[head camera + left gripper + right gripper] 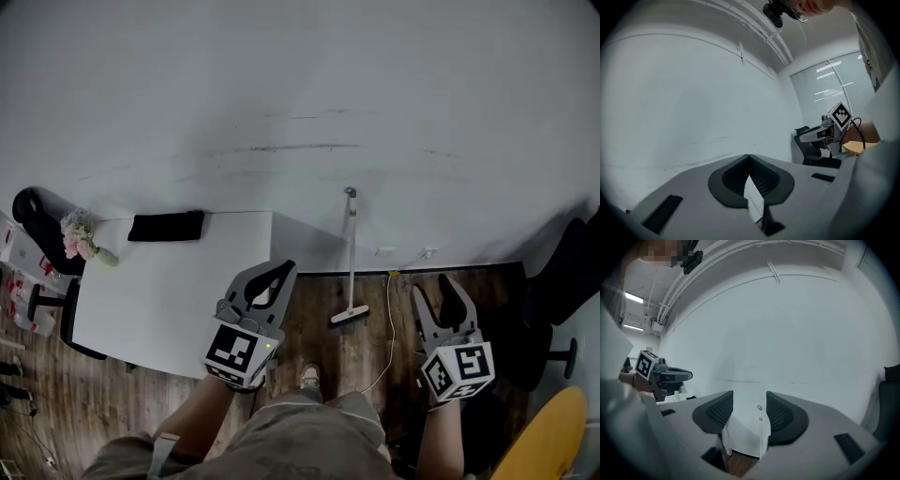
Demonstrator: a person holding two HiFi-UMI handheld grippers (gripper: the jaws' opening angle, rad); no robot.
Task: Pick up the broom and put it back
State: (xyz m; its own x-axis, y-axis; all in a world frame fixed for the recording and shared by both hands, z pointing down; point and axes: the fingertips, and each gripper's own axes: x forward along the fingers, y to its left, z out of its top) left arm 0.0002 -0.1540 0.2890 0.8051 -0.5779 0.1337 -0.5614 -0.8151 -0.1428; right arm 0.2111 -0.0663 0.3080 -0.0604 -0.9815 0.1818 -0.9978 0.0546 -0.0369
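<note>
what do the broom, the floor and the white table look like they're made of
Broom: thin pale handle, likely metal or plastic, too small to be sure.
Floor: brown wood-look planks, seams visible.
Table: smooth matte white top, probably laminate.

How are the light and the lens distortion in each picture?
Head view: dim, corners darkened, the broom yet sharp. Left gripper view: fisheye curves the wall, the window blinds bright. Right gripper view: round black border, a ceiling lamp glaring.
</note>
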